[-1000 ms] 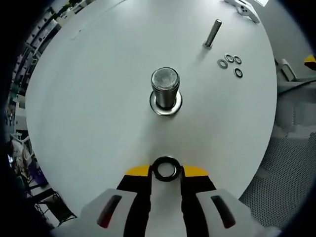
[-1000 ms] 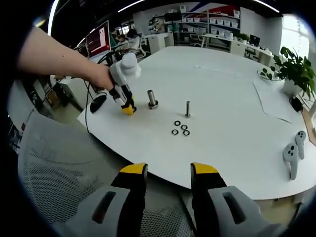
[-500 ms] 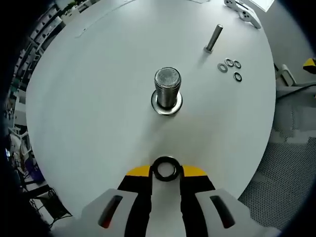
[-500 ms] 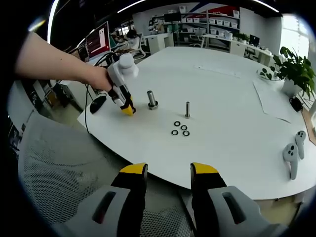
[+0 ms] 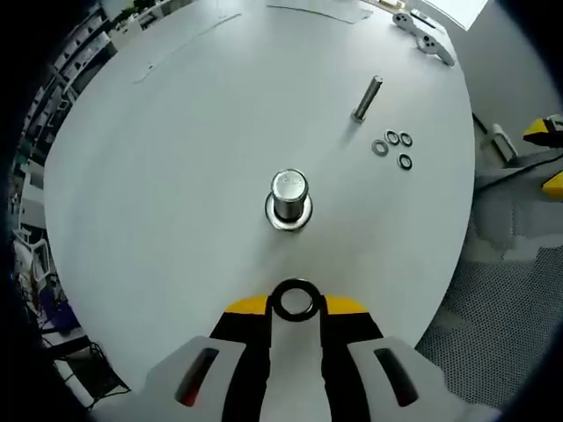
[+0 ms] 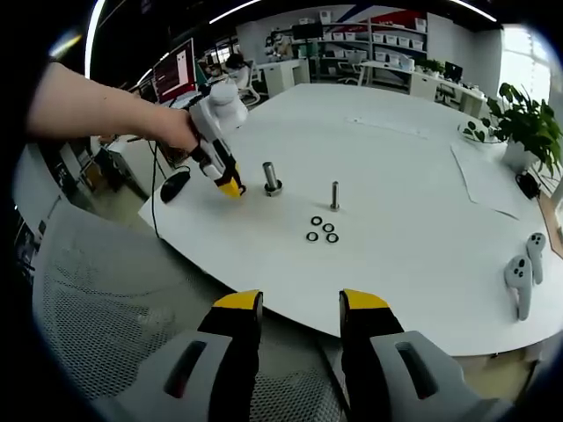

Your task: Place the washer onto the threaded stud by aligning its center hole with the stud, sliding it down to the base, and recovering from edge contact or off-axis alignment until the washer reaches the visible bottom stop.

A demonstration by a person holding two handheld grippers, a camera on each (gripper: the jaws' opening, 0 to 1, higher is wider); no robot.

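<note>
Landmark: the threaded stud (image 5: 288,199) stands upright on the white round table (image 5: 176,158), with a metal ring already lying around its base.
Washer: a dark washer (image 5: 295,300) sits flat between the yellow tips of my left gripper (image 5: 295,303), short of the stud and on my side of it, not yet over its top.
Left jaws: clenched on the washer's rim from both sides.
Right jaws: my right gripper (image 6: 299,303) hangs off the table's near edge, well apart from the stud, its jaws spread with nothing between them.
Containers: I see none; the parts lie loose on the table.
Spare washers: four small washers (image 5: 392,148) lie in a cluster beyond the stud and to its right in the left gripper view, near a slimmer stud (image 5: 366,98) that stands beyond them.
Change: the stud looks smaller and farther from my left tips than half a second ago, so my left gripper has drawn back or risen; in the right gripper view it sits higher above the table beside the stud, and the washer stays gripped.
Surface: white, smooth, bare around the stud; two white handheld controllers (image 6: 521,274) lie far right of the stud in the right gripper view.
Room: an open office with desks, shelves, a monitor (image 6: 173,72), a potted plant (image 6: 521,123) and a grey mesh chair (image 6: 106,299) at the near edge.
</note>
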